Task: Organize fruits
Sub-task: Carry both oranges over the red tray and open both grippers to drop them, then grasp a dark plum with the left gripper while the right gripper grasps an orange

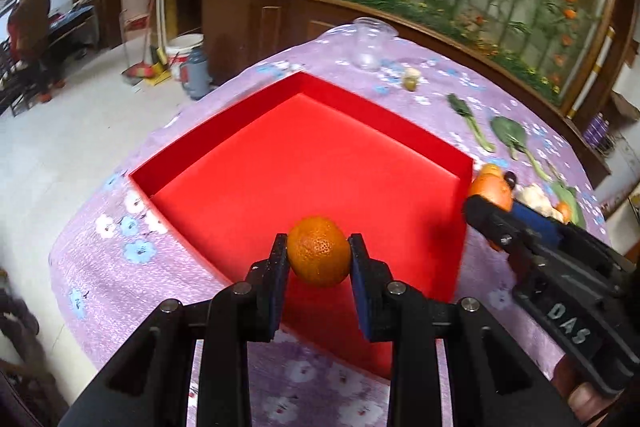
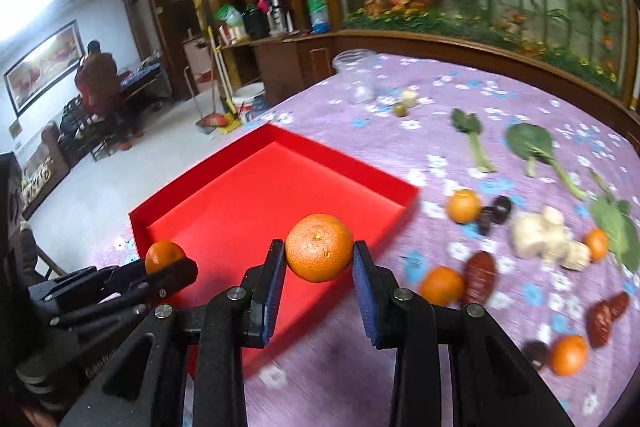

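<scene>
Red cardboard tray [image 1: 248,147] sits on the purple flowered tablecloth [image 1: 120,267], open side up, nothing lying on its floor yet. You hold one fruit in each tool.

Left gripper [image 1: 319,259]: fingers closed partway onto a mandarin [image 1: 319,257], pads pressing its two sides. It hangs over the tray's near part, inside the rim, so the drop line for this one runs straight down.

Right gripper [image 2: 319,251]: likewise clamped on a second mandarin [image 2: 319,247], stem dimple facing the camera. From the right wrist view it appears above the tray's near right edge; whether it is fully inside the wall, I cannot tell. Judgement: your left is the better placed of the two, and your right likely needs a small shift to the left and forward before release.

Both fruits are round, so no long axis matters.

Loose on the cloth to the right of the tray: more mandarins [image 2: 463,206], dark red dates [image 2: 480,277], a ginger root [image 2: 544,237], leafy greens [image 2: 530,143].
</scene>
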Motion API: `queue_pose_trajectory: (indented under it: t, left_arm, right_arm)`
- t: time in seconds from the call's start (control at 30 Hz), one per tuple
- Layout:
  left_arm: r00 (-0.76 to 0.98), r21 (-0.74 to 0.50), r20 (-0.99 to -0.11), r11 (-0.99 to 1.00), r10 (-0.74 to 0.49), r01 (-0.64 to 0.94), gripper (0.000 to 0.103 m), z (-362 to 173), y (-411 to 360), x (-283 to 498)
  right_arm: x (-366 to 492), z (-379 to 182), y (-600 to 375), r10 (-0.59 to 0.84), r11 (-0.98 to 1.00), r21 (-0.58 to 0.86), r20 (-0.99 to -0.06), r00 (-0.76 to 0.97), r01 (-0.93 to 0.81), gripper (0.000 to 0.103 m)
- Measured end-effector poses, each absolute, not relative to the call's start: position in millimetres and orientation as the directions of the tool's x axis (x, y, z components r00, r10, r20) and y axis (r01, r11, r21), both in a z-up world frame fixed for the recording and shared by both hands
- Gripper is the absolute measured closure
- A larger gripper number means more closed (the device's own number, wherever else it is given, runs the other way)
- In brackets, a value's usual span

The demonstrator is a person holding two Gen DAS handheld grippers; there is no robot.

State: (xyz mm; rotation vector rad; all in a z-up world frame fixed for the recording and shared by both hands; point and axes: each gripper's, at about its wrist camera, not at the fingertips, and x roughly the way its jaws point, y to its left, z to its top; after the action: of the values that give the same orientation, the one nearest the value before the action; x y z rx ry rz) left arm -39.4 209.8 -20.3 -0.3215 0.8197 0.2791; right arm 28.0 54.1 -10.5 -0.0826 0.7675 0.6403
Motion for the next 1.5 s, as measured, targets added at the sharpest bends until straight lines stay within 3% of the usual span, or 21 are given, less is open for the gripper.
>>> queue_pose_trajectory:
  t: [0.27,0.33,0.37,0.57,0.77,1.0,1.2,1.5]
  left_arm:
    - [0.595,-0.149,-0.787,0.884,0.166,-0.444,0.073,-31,229,-37]
    - [0.592,-0.151,-0.789,0.883,0.162,-0.443,0.064,-32,229,-36]
    - [0.599,-0.149,-0.784,0.888,0.163,-0.436,0.053,-31,228,-36]
    - [0.589,-0.102,-0.766,0.856,0.257,-0.507,0.021,-21,230,-43]
    - [0.626,-0.122,-0.737,0.861,0.254,-0.494,0.019,-6,219,-49]
    - [0.727,-0.083,-0.680,0.974,0.100,-0.212,0.019,12,126,-40]
    - [0.709,-0.010,-0.703,0.997,-0.057,0.070,0.019,1,39,-20]
    - [0.657,-0.032,-0.744,0.989,-0.121,0.146,0.020,-20,9,1]
  right_arm:
    - [35,-32,85,0.489,0.800,0.148,-0.722,0.489,-0.582,0.065]
    - [37,-37,87,0.476,0.804,0.146,-0.740,0.476,-0.577,0.065]
    - [39,-39,88,0.469,0.805,0.142,-0.746,0.472,-0.576,0.064]
    - [44,-37,82,0.458,0.820,0.146,-0.747,0.483,-0.553,0.049]
    - [31,-14,46,0.502,0.823,0.191,-0.684,0.529,-0.535,0.021]
    - [3,-3,-68,0.404,0.905,0.182,-0.646,0.647,-0.384,0.021]
    - [6,-28,-150,0.267,0.963,0.170,-0.715,0.647,-0.210,0.022]
    - [35,-58,-156,0.263,0.963,0.172,-0.765,0.588,-0.208,0.048]
